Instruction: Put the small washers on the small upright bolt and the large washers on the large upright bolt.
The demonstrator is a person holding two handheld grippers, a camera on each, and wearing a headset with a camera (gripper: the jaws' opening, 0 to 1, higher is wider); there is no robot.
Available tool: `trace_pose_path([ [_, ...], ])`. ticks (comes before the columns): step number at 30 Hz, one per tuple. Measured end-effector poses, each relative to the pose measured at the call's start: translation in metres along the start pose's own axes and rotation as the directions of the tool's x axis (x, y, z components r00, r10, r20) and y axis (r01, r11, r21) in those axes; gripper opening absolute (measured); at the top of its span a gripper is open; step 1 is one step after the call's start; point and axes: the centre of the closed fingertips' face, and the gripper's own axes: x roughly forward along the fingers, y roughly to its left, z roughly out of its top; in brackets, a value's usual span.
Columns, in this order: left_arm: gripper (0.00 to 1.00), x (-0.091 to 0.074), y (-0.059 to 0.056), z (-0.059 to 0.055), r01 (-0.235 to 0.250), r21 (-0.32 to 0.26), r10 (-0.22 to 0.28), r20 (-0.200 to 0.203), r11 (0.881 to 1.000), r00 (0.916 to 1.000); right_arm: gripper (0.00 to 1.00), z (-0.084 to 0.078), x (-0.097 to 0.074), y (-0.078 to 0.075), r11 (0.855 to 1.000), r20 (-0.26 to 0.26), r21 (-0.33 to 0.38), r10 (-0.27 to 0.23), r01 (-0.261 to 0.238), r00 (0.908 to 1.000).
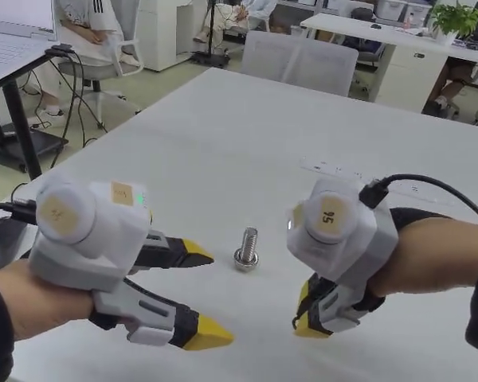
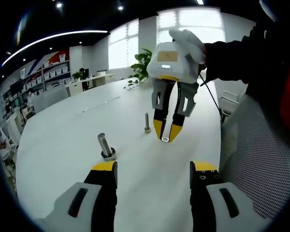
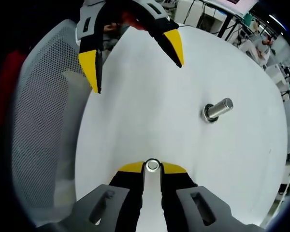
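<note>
Steel washer (image 3: 152, 165) pinched in right hand-held gripper (image 3: 152, 167), lower centre; left hand-held gripper (image 2: 154, 168) gapes wide; large bolt (image 1: 247, 248) upright mid-frame.

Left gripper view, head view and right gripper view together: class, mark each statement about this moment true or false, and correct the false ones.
1. The right gripper is shut on a metal washer. True.
2. The left gripper holds a washer too. False: its jaws stand open with nothing between them.
3. The large bolt lies on its side. False: it stands upright on the white table.
4. In the left gripper view, the small bolt stands beyond the large bolt. True.
5. The held washer is already on the small bolt. False: it is between the right gripper's jaws, apart from that bolt.
</note>
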Motion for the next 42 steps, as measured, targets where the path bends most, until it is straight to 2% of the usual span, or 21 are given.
trace_pose_path([
  [18,0.6,0.009,0.0,0.005,0.026,0.012,-0.025,-0.01,1.0,0.9996,0.13,-0.045,-0.022,-0.003,0.994,-0.014,0.099,-0.032,0.034,0.9994],
  [29,0.6,0.019,-0.002,0.012,0.049,0.026,-0.049,-0.012,0.998,0.9987,0.13,-0.073,-0.041,-0.018,0.985,-0.038,0.153,-0.076,0.08,0.9964],
  [36,0.6,0.022,-0.003,0.012,0.057,0.027,-0.057,-0.018,0.998,0.9982,0.13,-0.081,-0.053,-0.034,0.979,-0.039,0.168,-0.109,0.114,0.9933],
  [42,0.6,0.024,-0.003,0.011,0.059,0.024,-0.058,-0.022,0.998,0.9981,0.13,-0.076,-0.059,-0.044,0.978,-0.035,0.16,-0.131,0.135,0.9908],
])
